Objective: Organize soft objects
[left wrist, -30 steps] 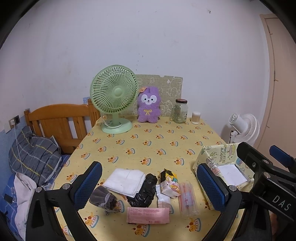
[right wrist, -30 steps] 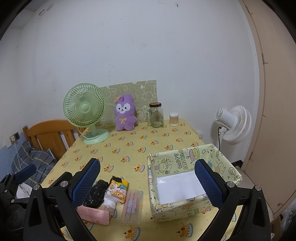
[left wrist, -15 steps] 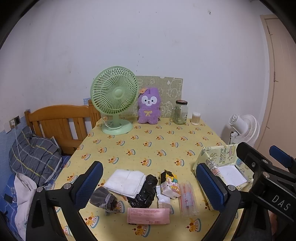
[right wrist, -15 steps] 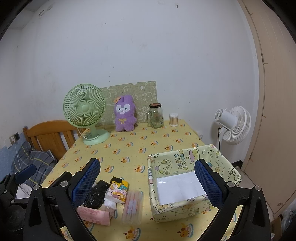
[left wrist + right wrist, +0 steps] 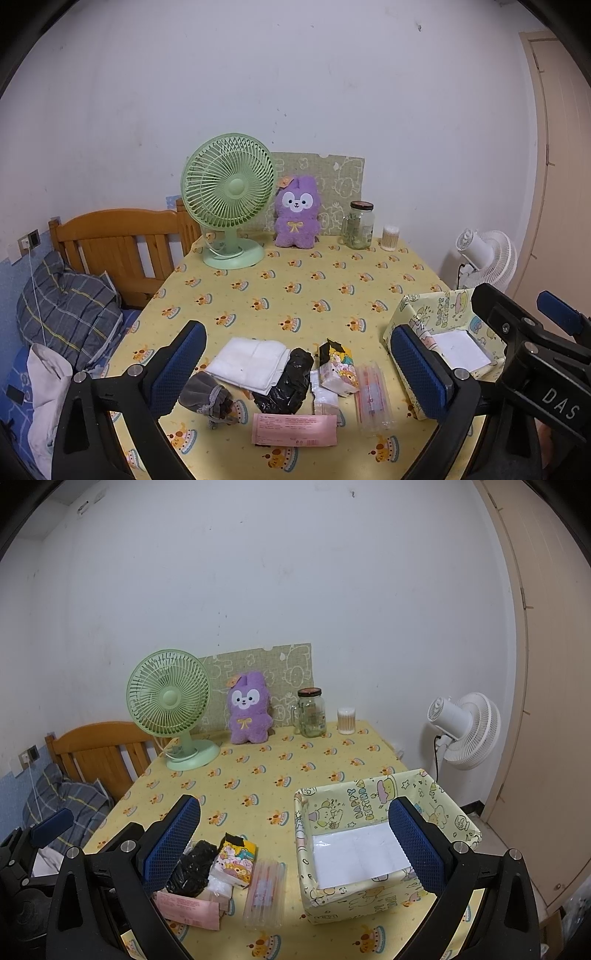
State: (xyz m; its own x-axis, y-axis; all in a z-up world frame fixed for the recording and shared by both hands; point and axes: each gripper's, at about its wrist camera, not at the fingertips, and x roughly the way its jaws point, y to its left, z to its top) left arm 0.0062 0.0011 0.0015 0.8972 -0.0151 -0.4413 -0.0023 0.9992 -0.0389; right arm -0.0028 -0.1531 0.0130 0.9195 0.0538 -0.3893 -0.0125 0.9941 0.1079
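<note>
Soft items lie near the table's front edge: a folded white cloth [image 5: 251,360], a grey drawstring pouch [image 5: 207,397], a crumpled black bag [image 5: 290,382], a cartoon tissue pack [image 5: 338,371], a clear bubble sleeve [image 5: 371,395] and a pink packet [image 5: 294,428]. A yellow cartoon box [image 5: 380,843], empty but for white paper, stands to their right. My left gripper [image 5: 295,369] is open above the pile. My right gripper [image 5: 295,849] is open, straddling the box's left wall; it also shows in the left wrist view [image 5: 535,354].
At the table's back stand a green fan [image 5: 229,199], a purple plush [image 5: 297,216], a glass jar [image 5: 358,225] and a cotton-swab tub [image 5: 390,238]. A wooden bed frame [image 5: 118,243] with a pillow is left; a white floor fan [image 5: 465,729] is right.
The left wrist view has shifted slightly, so table objects sit a little further right. The right gripper has not visibly moved. Both stay open.
</note>
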